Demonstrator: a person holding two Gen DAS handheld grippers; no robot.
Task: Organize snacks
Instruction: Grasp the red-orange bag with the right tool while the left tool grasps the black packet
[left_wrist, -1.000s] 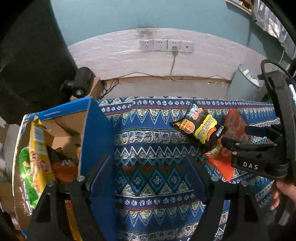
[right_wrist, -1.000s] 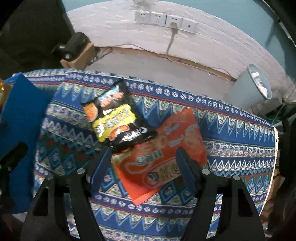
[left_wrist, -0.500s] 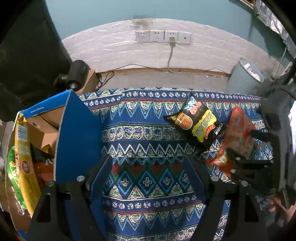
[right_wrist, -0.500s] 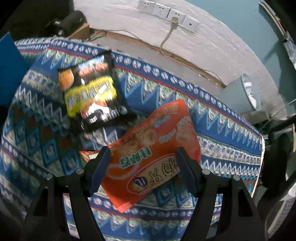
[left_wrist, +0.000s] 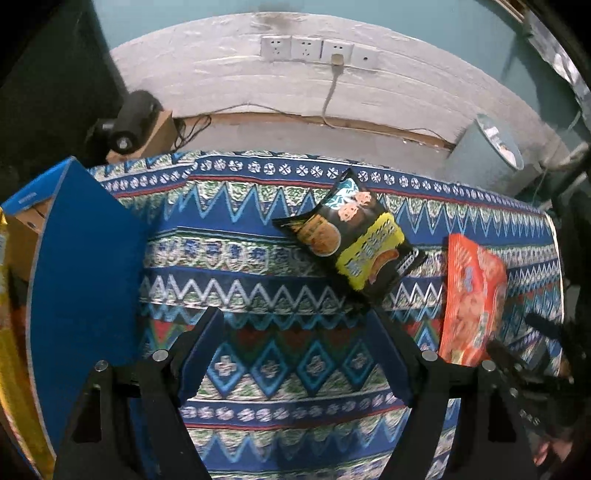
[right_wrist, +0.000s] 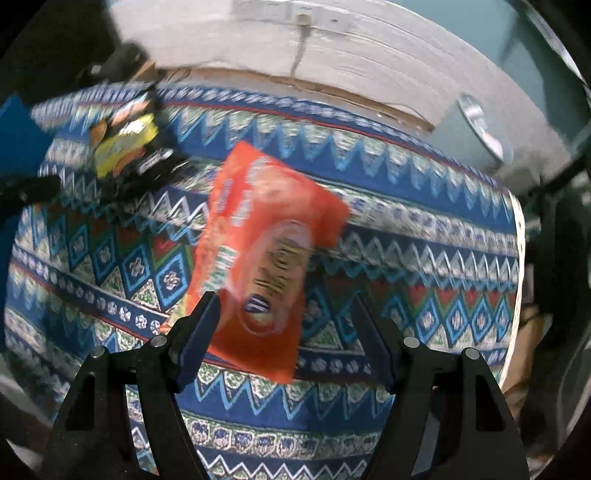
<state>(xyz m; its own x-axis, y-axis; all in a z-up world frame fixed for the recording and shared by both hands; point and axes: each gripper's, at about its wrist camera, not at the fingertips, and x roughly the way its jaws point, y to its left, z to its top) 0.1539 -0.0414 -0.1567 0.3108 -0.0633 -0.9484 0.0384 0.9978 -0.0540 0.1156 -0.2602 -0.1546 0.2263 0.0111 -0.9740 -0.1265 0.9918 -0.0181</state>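
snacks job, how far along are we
Partly done: some packets already stand in the blue box. In hand: nothing gripped; the right gripper, jaws opening, hangs over the orange packet. The left gripper is open and empty. Left: the orange packet and the black-and-yellow packet, both on the tablecloth.

No print legible. Orange snack bag (right_wrist: 266, 243): large characters and green band, motion-blurred, unreadable. Black-yellow snack bag (left_wrist: 351, 240): characters on yellow panel, too small. Blue box flap (left_wrist: 29, 195): small pale mark, illegible.
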